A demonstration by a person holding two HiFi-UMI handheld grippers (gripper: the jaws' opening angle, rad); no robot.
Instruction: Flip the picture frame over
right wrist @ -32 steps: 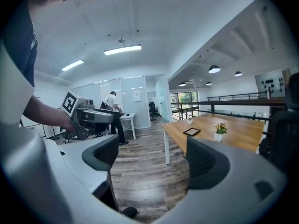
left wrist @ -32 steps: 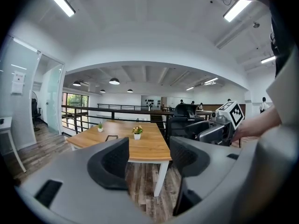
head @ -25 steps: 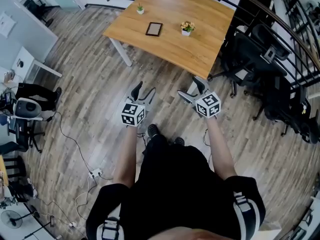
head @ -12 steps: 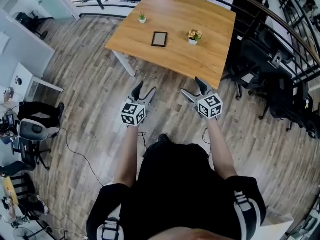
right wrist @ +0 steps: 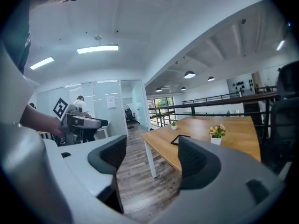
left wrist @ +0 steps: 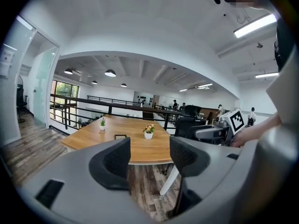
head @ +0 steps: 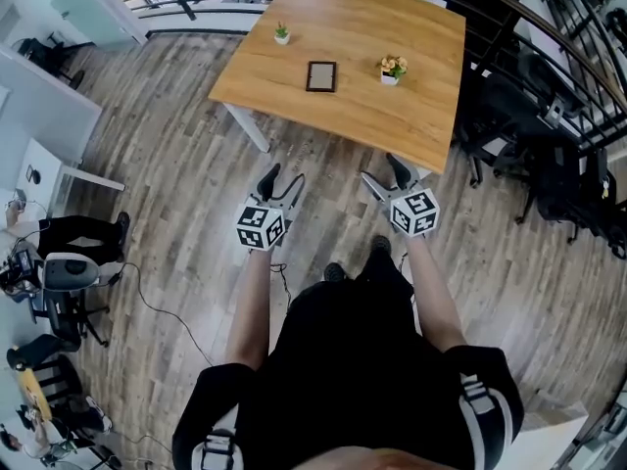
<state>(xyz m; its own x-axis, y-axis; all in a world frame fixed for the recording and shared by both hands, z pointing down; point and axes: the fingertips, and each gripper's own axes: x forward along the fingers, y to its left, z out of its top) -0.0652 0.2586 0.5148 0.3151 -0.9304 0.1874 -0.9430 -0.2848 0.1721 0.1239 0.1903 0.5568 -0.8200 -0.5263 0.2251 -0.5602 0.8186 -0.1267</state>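
Wooden floorboards (head: 186, 145) lie beneath two forearms (head: 253, 302) stretched forward side by side, short of the table (head: 362, 116). The left gripper (head: 284, 176) points almost level, jaws apart and empty; the right gripper (head: 380, 169), posed alike, has just been closing its jaws, which stand apart with nothing between. The picture frame (head: 321, 75) lies flat mid-table, well ahead of both, between two small potted plants (head: 281, 33).

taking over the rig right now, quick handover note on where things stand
Left gripper: open, empty, over the floor short of the table.
Right gripper: open, empty, jaws have just been closing a little.
Picture frame: flat on the table between the green plant and the flower pot, untouched.
Done: nothing.
Left: reach the table, grip the frame, flip it.
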